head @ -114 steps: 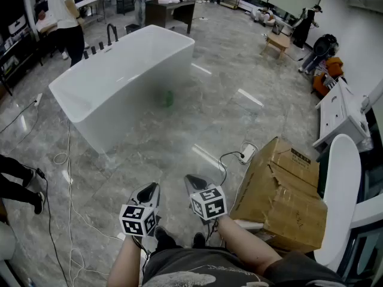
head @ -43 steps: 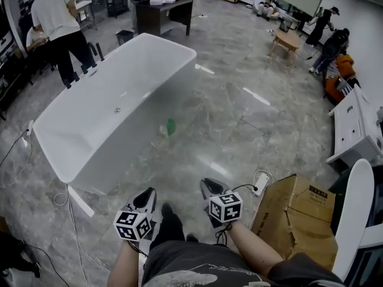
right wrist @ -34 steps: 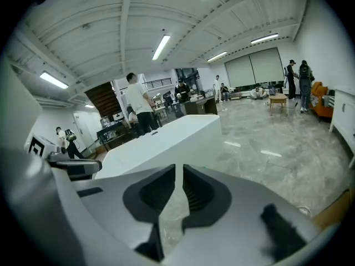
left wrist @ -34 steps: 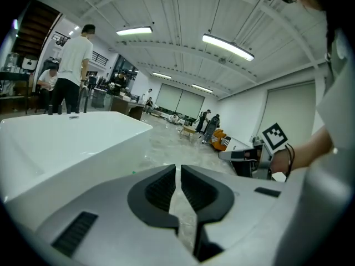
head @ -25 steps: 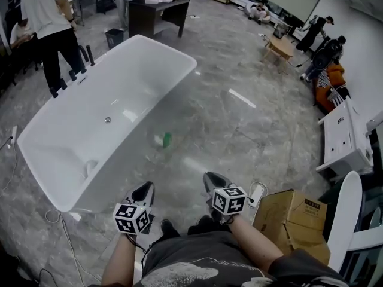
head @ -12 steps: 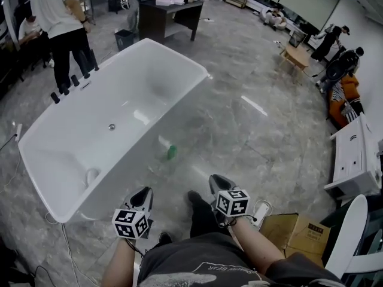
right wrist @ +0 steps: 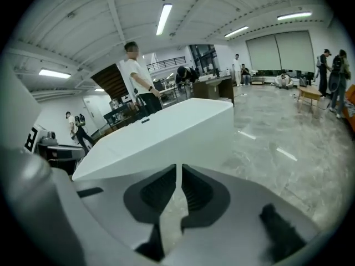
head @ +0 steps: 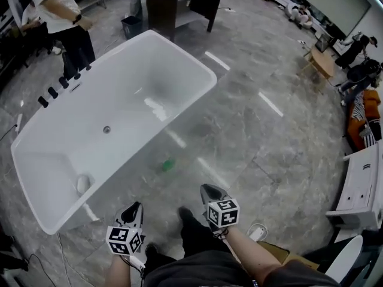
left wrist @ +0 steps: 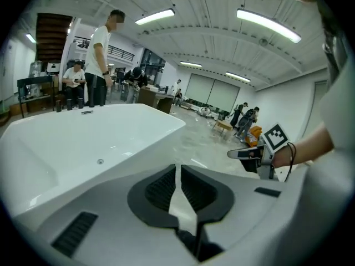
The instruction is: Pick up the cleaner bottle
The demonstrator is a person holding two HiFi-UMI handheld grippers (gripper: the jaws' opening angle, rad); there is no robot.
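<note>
The cleaner bottle [head: 167, 164] is small and green, with a pale top. It lies on the grey marble floor against the near side of the white bathtub [head: 119, 82]. My left gripper [head: 133, 208] is below and left of the bottle, well short of it, shut with nothing in it. My right gripper [head: 209, 190] is to the bottle's lower right, also apart from it, shut and empty. In the left gripper view, the shut left gripper [left wrist: 178, 170] faces the bathtub [left wrist: 83, 143], with the right gripper [left wrist: 247, 154] beside it. The right gripper [right wrist: 178, 172] faces the bathtub [right wrist: 161, 132]. Neither gripper view shows the bottle.
A person in a white shirt [head: 60, 11] stands at the tub's far side by black tap fittings [head: 57, 88]. A dark desk [head: 182, 2] is beyond. A white cabinet [head: 362, 190], a cardboard box [head: 287, 259] and a white plug block [head: 258, 231] sit at the right.
I have walked toward the tub. Both grippers came forward and lower, still shut. The green bottle now lies closer to them in the head view.
</note>
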